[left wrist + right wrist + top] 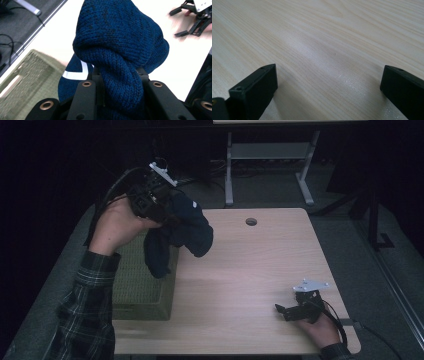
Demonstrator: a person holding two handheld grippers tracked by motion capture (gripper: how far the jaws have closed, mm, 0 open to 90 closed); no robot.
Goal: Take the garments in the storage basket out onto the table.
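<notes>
Left gripper (167, 212): I've clamped the blue knit garment (185, 232) (dangling) above the green basket (142, 290), ten o'clock.
Right gripper (281, 310): jaws apart, resting on the tabletop (250, 270), four o'clock.

Pale wood-grain rectangular table (260, 270) with rounded corners and a light laminate top; fine lengthwise grain shows close up in the right gripper view (317, 45). A small round cable hole (251, 221) sits near the far edge, about mid-width. On the left part of the top rests an olive-green woven rectangular basket (142, 292), open at the top, its near corner just short of the table's front edge, its left side overhanging or flush with the table's left edge — cannot tell which. The same basket's mesh wall shows in the left gripper view (30, 75). Grey carpeted floor (360, 240) around the table.
</notes>
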